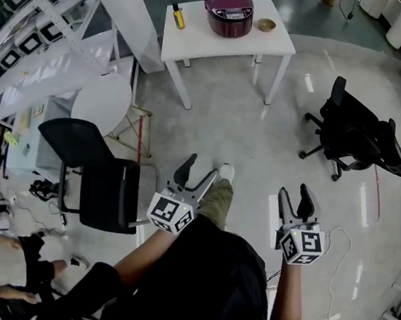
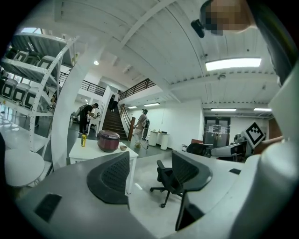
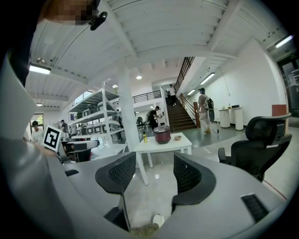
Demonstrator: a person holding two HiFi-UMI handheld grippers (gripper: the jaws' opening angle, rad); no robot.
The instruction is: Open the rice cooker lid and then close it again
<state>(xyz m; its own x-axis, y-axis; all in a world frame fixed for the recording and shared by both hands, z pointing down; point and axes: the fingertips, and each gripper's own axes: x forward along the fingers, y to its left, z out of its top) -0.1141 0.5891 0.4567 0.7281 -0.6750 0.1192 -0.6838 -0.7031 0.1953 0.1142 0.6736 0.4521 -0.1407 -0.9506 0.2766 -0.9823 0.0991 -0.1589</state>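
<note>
Fingers apart and empty on left gripper [image 1: 201, 169] and right gripper [image 1: 294, 193], both pointing forward

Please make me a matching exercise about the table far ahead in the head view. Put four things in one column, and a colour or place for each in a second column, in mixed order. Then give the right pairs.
Things:
1. rice cooker
2. bottle
3. small bowl
4. table

Descriptions, as seen in the head view:
A. white
B. yellow, left of the rice cooker
C. dark red, lid down
D. brownish, right of the rice cooker

Right pairs: 1-C, 2-B, 3-D, 4-A.
</note>
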